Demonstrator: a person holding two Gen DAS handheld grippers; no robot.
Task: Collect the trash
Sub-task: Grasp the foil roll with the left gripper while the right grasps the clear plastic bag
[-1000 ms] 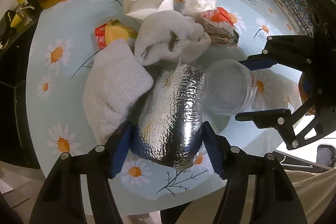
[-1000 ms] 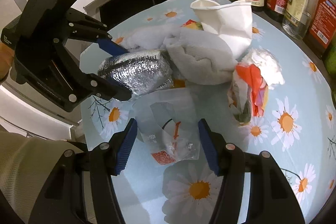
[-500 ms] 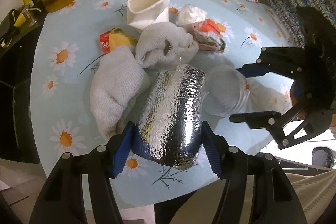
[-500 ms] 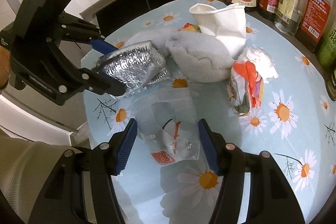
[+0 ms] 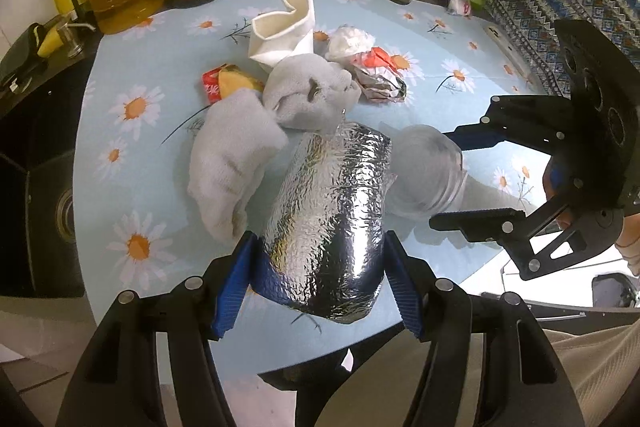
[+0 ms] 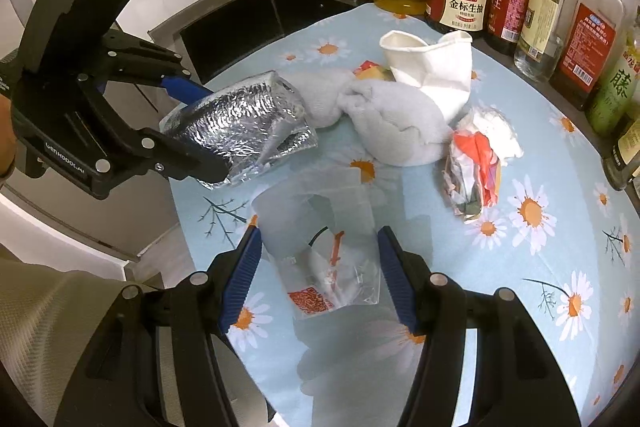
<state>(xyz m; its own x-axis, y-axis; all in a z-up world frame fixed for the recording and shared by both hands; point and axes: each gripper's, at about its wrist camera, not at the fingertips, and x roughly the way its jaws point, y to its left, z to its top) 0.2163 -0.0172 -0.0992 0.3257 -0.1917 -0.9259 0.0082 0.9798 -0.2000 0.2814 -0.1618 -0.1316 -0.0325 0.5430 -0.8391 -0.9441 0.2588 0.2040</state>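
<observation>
While you hold the foil bag [image 5: 328, 223] clenched in the left gripper [image 5: 320, 287] above the desk [image 5: 152, 67] edge, the right gripper [image 6: 320, 275] grips the clear plastic bag [image 6: 324, 247] (jaws closed on it). Next, carry both to a bin; none is visible.
</observation>
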